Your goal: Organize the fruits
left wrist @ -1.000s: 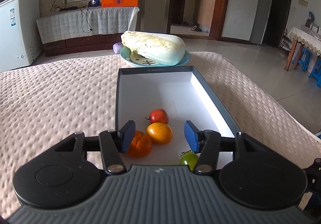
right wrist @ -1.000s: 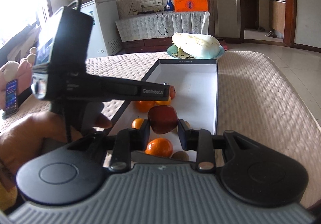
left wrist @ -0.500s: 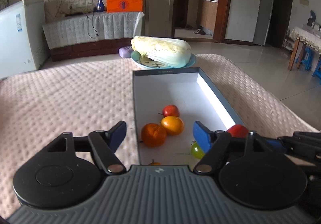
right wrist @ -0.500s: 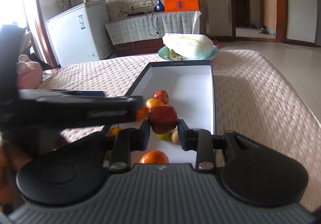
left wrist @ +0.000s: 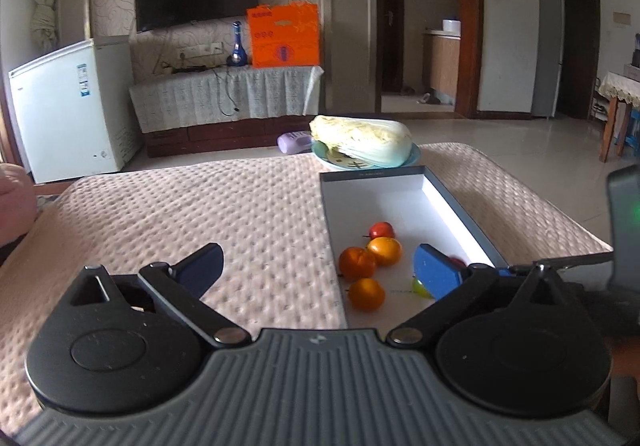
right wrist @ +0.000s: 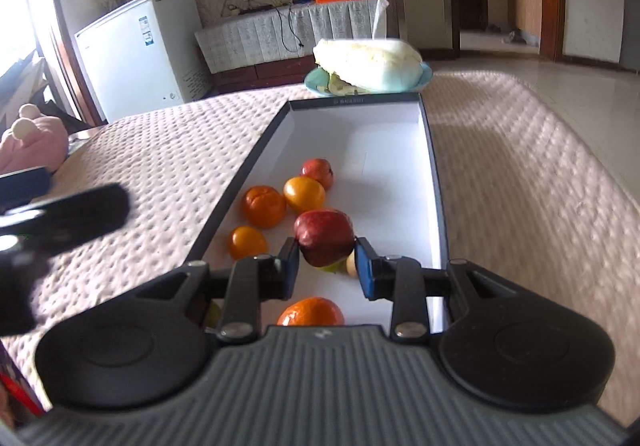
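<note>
A shallow white-lined box with a dark rim lies on the pink quilted cover. Inside it lie several fruits: three oranges and a small red fruit. My right gripper is shut on a dark red apple just above the box floor, over a green fruit. My left gripper hovers over the cover at the box's left rim. Its jaws are opening wide, with nothing between them. The oranges show past its right finger.
A cabbage on a blue plate stands beyond the box's far end, with a purple object beside it. A pink plush toy lies at the left edge. The quilted cover spreads left and right of the box.
My left gripper has drawn back leftward out of the box to its left rim, its jaws spreading wide. My right gripper has carried the apple a little further over the box.
</note>
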Demonstrator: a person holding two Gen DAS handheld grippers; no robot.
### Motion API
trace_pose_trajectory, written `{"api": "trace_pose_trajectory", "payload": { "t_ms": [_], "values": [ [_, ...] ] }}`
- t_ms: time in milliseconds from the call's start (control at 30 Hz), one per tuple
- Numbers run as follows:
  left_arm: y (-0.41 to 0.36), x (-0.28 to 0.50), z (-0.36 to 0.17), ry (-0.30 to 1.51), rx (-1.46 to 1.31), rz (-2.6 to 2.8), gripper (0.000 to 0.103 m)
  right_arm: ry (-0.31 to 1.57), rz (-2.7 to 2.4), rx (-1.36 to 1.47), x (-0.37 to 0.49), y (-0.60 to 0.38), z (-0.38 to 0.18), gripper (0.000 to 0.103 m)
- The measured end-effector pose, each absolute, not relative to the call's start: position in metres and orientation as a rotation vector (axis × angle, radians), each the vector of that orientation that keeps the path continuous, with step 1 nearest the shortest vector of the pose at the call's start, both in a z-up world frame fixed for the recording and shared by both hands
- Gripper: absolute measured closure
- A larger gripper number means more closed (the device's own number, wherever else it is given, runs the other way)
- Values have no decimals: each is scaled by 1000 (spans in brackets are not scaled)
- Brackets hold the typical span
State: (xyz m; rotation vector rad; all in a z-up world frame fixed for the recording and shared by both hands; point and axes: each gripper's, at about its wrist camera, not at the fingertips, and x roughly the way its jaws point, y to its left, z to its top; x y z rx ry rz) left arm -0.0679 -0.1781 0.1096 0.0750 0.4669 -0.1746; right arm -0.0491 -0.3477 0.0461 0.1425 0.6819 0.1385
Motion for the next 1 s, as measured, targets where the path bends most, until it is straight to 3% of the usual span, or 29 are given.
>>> {"api": "trace_pose_trajectory", "payload": {
  "t_ms": [33,100,133,1000],
  "values": [
    [-176,-75,111,451,79,-163,0,703,139,150,-47,-347,44,64],
    [-174,-88,112,419,114,-136,0,712,130,153,-45,-346,42,45],
    [-174,-95,113,404,138,-121,0,706,128,146,-45,-344,43,43],
    [-195,-132,96,558,129,-142,0,585,127,170,-117,-377,83,43]
  ]
}}
